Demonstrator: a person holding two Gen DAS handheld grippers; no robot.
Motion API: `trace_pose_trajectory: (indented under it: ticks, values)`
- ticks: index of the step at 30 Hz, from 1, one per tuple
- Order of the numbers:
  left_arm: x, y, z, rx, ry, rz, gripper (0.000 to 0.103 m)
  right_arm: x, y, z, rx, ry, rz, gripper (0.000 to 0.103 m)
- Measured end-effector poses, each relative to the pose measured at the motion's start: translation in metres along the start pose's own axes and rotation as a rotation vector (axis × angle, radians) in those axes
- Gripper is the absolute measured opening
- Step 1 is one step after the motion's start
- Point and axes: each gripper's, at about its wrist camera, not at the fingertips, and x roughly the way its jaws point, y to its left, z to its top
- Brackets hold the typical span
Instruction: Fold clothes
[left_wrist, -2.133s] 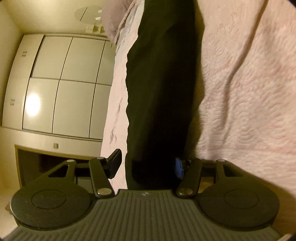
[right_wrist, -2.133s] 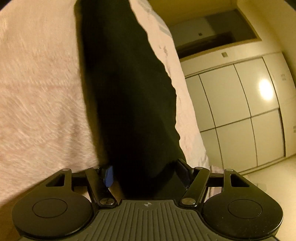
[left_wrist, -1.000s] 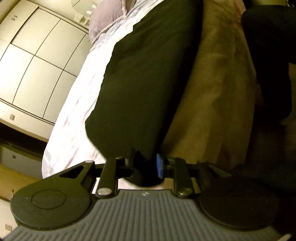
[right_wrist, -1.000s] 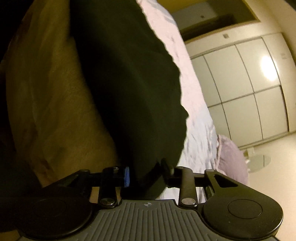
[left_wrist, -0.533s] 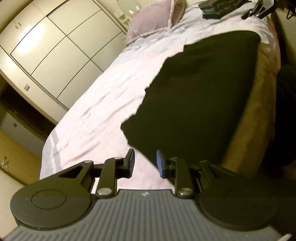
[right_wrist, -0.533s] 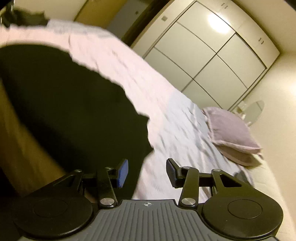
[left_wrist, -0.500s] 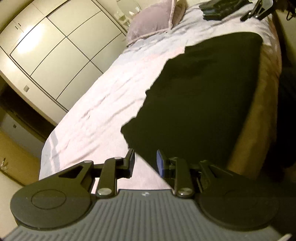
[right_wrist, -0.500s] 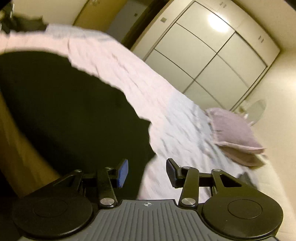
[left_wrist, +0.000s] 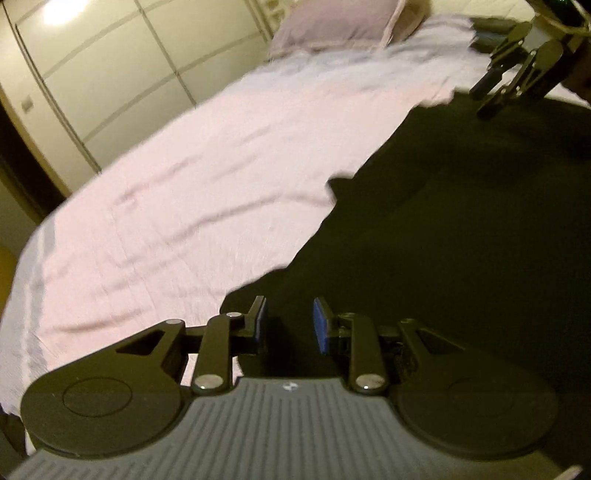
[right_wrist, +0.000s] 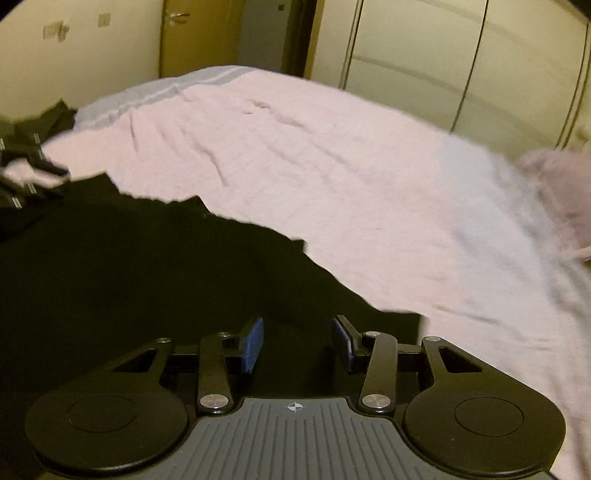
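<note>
Black fabric, a dark garment (left_wrist: 461, 240), lies spread along the near edge of the bed, on the pink bedspread (left_wrist: 192, 192). Its far edge runs ragged across the cover; what kind of garment it is, and whether it is already doubled over, cannot be told in this dim light. A pillow (left_wrist: 332, 22) sits at the far end of the bed by the wardrobe doors (left_wrist: 92, 66).

Both tongs hang just above the cloth with nothing between their blue pads. The left gripper (left_wrist: 287, 320) stands parted over the garment's left end, close to a corner at its far edge. The right gripper (right_wrist: 297, 339) stands parted over the right end.

The cloth's long axis runs left to right along the bed edge, one gripper at each end, so each hand is nearest its own corner. Any further fold would likely carry across the short way.
</note>
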Motion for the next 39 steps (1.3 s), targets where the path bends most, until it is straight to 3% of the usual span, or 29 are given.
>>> trace_pose_trajectory:
  ticks: [4, 9, 12, 14, 18, 20, 22, 24, 26, 31, 35, 39]
  values:
    - [0.032, 0.004, -0.011, 0.050, 0.040, 0.059, 0.023, 0.037, -0.003, 0.003, -0.162, 0.071, -0.073, 0.045]
    - [0.032, 0.018, -0.012, -0.029, 0.035, 0.074, 0.024, 0.026, -0.041, 0.000, 0.022, 0.042, -0.106, 0.047]
    - [0.001, 0.015, -0.011, -0.028, -0.001, 0.116, 0.024, -0.015, -0.045, -0.019, 0.091, 0.023, -0.160, 0.047]
    - [-0.027, 0.010, -0.012, -0.051, -0.030, 0.084, 0.023, -0.043, -0.047, -0.032, 0.134, 0.010, -0.197, 0.047]
    - [-0.074, -0.019, -0.018, -0.049, -0.066, -0.030, 0.023, -0.106, -0.029, -0.078, 0.272, -0.047, -0.104, 0.047]
    - [-0.081, -0.040, -0.026, -0.025, -0.049, -0.083, 0.023, -0.121, -0.016, -0.104, 0.288, -0.006, -0.118, 0.047]
    - [-0.075, -0.053, -0.036, -0.019, -0.024, -0.084, 0.022, -0.126, -0.011, -0.131, 0.284, 0.039, -0.170, 0.047]
    - [-0.069, -0.061, -0.045, -0.028, -0.007, -0.076, 0.022, -0.131, -0.018, -0.156, 0.333, 0.060, -0.222, 0.047]
    - [-0.065, -0.057, -0.049, -0.065, -0.006, -0.081, 0.023, -0.141, -0.028, -0.175, 0.439, 0.034, -0.206, 0.047]
    - [-0.076, -0.053, -0.049, -0.102, -0.014, -0.035, 0.023, -0.174, 0.010, -0.167, 0.320, 0.001, -0.302, 0.047]
    - [-0.104, -0.054, -0.050, -0.133, -0.043, 0.002, 0.023, -0.195, 0.055, -0.158, 0.283, -0.093, -0.232, 0.047]
    - [-0.108, -0.064, -0.062, -0.143, -0.012, -0.003, 0.023, -0.188, 0.090, -0.163, 0.229, -0.090, -0.160, 0.047]
